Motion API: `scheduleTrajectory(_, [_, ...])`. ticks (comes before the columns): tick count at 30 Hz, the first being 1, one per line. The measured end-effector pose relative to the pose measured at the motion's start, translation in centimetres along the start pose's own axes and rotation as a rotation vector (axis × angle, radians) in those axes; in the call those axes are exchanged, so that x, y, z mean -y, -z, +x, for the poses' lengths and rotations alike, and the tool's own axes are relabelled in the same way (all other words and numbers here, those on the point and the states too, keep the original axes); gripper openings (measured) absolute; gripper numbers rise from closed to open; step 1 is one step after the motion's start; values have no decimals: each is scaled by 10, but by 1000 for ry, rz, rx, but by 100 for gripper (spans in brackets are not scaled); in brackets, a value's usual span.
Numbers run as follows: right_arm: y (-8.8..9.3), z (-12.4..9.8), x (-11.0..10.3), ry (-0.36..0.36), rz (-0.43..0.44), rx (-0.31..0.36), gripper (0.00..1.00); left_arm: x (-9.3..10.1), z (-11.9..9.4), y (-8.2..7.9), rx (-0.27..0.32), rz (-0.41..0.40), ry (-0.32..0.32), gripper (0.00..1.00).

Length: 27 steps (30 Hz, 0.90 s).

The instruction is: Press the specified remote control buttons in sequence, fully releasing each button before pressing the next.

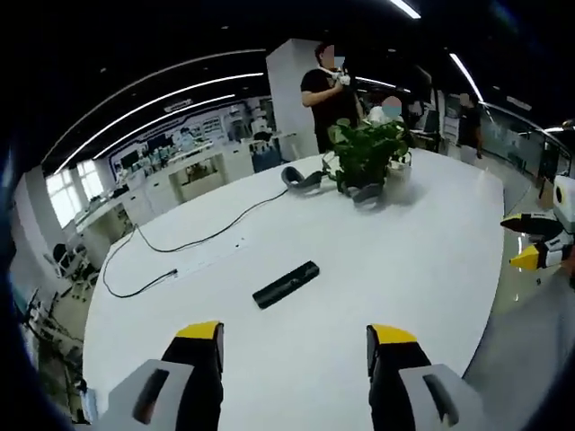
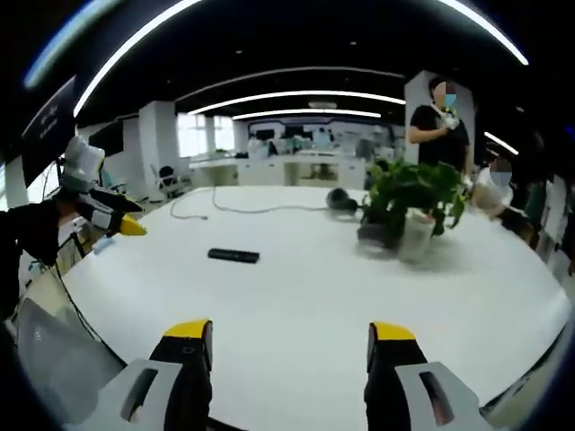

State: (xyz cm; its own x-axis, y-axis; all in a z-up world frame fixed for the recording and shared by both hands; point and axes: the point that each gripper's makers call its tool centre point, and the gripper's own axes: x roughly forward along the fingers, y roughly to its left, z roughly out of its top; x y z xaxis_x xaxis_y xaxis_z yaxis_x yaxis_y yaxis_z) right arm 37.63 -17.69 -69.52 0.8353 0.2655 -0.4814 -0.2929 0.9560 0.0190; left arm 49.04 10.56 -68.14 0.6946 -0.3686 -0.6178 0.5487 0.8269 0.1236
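Released and holding nothing, jaws of left gripper (image 1: 294, 346) wide apart, low over near edge of white table (image 1: 431, 260). Same for right gripper (image 2: 292, 346), also parted, hovering level. Farther out, black remote control (image 1: 286, 284) flat on table, well apart from both. Beyond, potted plant (image 1: 367, 154), black cable (image 1: 193, 241).

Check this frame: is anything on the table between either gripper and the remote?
Nothing visible. Bare white table lies between the left gripper, the right gripper and the remote; the cable and plant sit beyond it.

Right claw (image 2: 289, 346) open above table (image 2: 305, 296); remote (image 2: 234, 256) far.
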Motion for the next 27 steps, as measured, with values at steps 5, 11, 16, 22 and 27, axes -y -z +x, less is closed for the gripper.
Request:
scheduleTrajectory(5, [2,1,0,1,-12,-16,68,-4,22,-3,-36,81,32,63])
scheduleTrajectory(11, [5,1,4,26,-11,-31,66,3,53,-7,-92,155,102,59])
scheduleTrajectory(16, [7,2,7,36,-5,-42,66,9,79,-10,-103,185,146,59])
scheduleTrajectory(22, [10,3,4,29,-15,-56,66,14,106,-8,-101,237,215,60])
scheduleTrajectory(27, [13,4,4,31,-25,-74,66,6,124,-6,-114,292,262,58])
